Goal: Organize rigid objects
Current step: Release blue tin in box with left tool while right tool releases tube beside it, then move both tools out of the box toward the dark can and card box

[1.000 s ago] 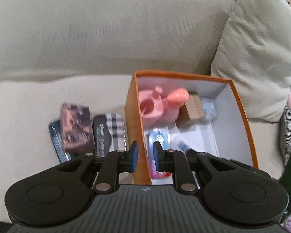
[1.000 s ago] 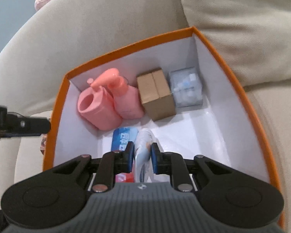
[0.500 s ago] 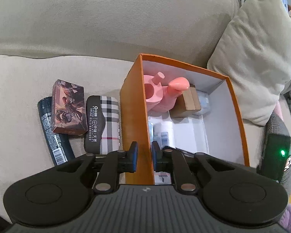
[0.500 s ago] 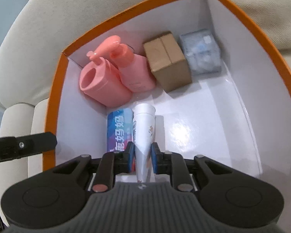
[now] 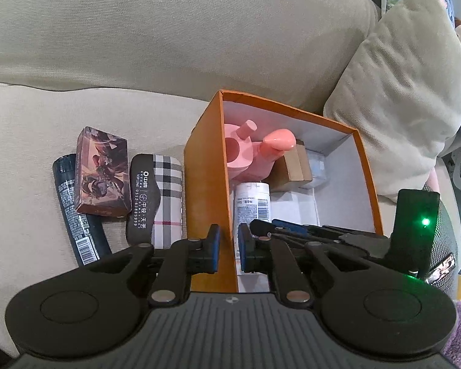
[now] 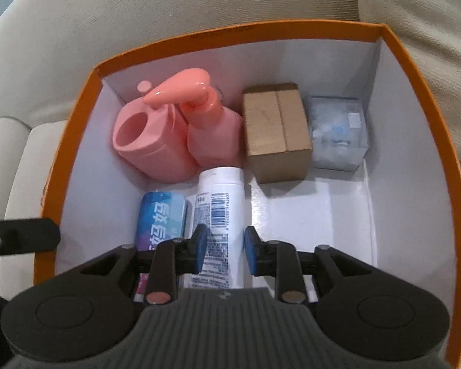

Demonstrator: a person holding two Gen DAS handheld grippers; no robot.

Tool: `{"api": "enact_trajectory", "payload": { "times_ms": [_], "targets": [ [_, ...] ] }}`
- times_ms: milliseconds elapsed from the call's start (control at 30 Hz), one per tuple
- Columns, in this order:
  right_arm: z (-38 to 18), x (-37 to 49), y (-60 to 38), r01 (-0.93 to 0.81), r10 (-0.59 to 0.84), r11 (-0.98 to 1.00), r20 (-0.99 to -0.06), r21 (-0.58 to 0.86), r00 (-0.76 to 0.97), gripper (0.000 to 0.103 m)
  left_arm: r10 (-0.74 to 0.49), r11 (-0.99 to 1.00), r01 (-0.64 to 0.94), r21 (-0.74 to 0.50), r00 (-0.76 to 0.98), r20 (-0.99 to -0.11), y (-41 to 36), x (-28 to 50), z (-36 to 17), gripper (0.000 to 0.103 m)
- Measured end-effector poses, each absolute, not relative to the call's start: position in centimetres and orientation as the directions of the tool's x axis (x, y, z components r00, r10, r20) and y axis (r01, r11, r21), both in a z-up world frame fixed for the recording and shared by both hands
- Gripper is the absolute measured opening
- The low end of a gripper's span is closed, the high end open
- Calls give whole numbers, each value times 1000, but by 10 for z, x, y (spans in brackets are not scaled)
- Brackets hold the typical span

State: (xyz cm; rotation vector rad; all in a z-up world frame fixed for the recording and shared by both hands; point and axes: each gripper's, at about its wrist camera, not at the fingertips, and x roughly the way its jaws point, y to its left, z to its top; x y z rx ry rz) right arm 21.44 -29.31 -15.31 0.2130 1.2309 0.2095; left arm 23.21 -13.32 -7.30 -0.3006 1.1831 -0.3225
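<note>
Now that your right gripper (image 6: 222,250) has spread its jaws, the white tube (image 6: 219,212) lies released at lower centre inside the orange box (image 6: 421,92), beside the blue pack (image 6: 163,218). Your left gripper (image 5: 229,247), jaws narrow, straddles the box wall. Remaining at left on the sofa: card box (image 5: 103,173), plaid case (image 5: 156,196), dark tube (image 5: 73,212).

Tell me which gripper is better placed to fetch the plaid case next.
Left. The left gripper straddles the orange box wall beside the plaid case; the right gripper is inside the box around the white tube.
</note>
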Motion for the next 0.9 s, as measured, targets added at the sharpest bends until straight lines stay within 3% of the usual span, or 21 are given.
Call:
{"api": "enact_trajectory", "payload": {
  "times_ms": [233,733,833,900],
  "targets": [
    [-158,224,-280,-123,240,970,-910,210,339,37,-396,916,82,-394,345,-851,-132,230,-72,13],
    [-139,199,-263,-224,264,955,-895,192,360,36,-417,903,77,-423,397,-817,-117,223,-58,13],
    [-139,185,-255,-255,334,930,-897,265,290,18,-415,901,59,-430,411,-812,-108,219,-56,13],
    [-146,177,-244,-270,345,921,-910,281,230,17,-400,905,38,-423,413,-818,-100,217,-58,13]
  ]
}}
